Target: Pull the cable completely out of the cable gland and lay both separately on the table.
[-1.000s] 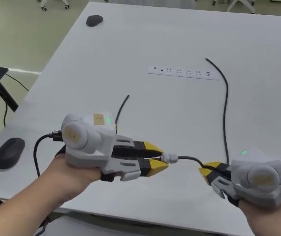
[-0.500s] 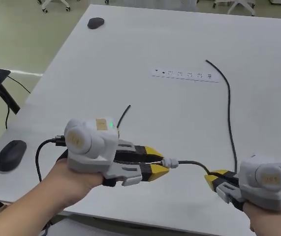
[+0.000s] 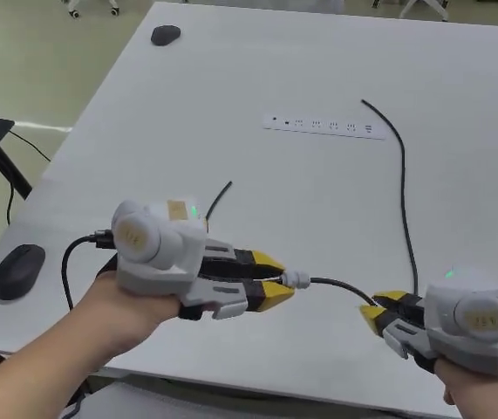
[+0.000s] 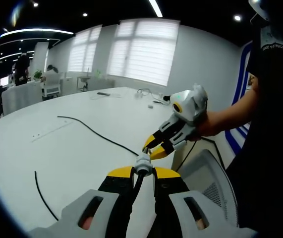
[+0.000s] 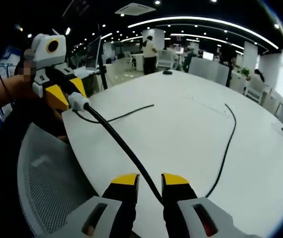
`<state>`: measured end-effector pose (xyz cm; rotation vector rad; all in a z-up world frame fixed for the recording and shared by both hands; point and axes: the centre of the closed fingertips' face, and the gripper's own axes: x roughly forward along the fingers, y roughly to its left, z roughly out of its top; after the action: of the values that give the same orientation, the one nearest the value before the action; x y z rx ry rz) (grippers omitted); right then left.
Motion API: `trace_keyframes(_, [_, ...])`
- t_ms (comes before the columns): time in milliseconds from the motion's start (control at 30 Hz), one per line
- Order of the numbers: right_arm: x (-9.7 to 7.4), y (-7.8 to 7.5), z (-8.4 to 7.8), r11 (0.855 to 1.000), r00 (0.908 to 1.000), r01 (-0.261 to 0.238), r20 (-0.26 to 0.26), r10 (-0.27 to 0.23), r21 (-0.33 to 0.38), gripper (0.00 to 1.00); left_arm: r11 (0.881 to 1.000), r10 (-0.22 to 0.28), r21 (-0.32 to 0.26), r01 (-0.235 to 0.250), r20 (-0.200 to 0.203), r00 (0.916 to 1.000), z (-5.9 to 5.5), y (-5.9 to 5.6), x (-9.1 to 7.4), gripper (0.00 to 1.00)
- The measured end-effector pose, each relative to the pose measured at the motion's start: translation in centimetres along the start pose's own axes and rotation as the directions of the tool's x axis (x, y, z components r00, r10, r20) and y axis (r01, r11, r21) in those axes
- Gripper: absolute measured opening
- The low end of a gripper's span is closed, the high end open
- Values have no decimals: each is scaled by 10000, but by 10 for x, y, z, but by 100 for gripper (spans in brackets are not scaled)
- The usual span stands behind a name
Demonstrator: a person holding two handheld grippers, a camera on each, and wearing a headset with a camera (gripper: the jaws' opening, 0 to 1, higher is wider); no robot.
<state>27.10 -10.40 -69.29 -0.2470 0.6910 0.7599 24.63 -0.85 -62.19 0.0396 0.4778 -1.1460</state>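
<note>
The white cable gland (image 3: pixel 296 279) is held at the tips of my left gripper (image 3: pixel 281 284), which is shut on it above the table's near edge. A black cable (image 3: pixel 340 285) leaves the gland and runs right into my right gripper (image 3: pixel 372 310), which is shut on it. Beyond the right gripper the cable lies on the table, curving away toward the far side (image 3: pixel 403 175). In the left gripper view the gland (image 4: pixel 142 163) sits between the yellow jaws. The right gripper view has the cable (image 5: pixel 124 144) passing between its jaws toward the gland (image 5: pixel 78 100).
A short loose black cable piece (image 3: pixel 218 199) lies ahead of the left gripper. A white power strip (image 3: pixel 323 127) lies mid-table. One dark mouse (image 3: pixel 166 35) is at the far left corner, another (image 3: pixel 19 271) near the left edge.
The right gripper has drawn slightly right and away from the gland, so a little more cable shows between the two grippers. The left gripper keeps the gland in place.
</note>
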Motion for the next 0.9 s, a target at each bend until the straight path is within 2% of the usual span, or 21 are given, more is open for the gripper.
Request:
trace_keyframes(67, [-6,4,11,9998,9995,10,303,-5,-179,19,10000,8,-26,-8,5,10000,0,0,0,15])
trace_keyframes(133, [-13,10,22,9941,9992,44,389,-2,-1087,20,10000,18,-49,-19,-26,10000,-2,0,0,15])
trace_keyframes(300, [-16,26,41,9746,9977,-218,575,355,-2228,23,10000,6,-92,-6,-7,10000,-2,-2,0,15])
trace_keyframes(467, [-13,38,51,9594,9946,-613,640,819,-2753,25,10000,-29,-69,29,-39,10000,-3,-3,0,15])
trace_keyframes(600, [-9,45,59,9371,9926,-732,661,1017,-3414,24,10000,-28,-52,28,-57,10000,-3,-3,0,15])
trace_keyframes(667, [-6,49,63,9322,9904,-833,739,1164,-3521,23,10000,-8,-82,8,-30,10000,-3,-3,0,15])
trace_keyframes(733, [-1,53,63,9145,9910,-889,567,1209,-3946,22,9999,22,-126,-22,0,10000,-4,-2,0,15])
trace_keyframes(833, [2,58,65,8982,9894,-1017,507,1362,-4277,19,9999,47,-132,-47,-44,10000,-6,-2,1,15])
trace_keyframes(900, [3,60,65,8940,9888,-1073,472,1417,-4350,15,9999,49,-111,-50,-94,9999,-7,-2,1,15])
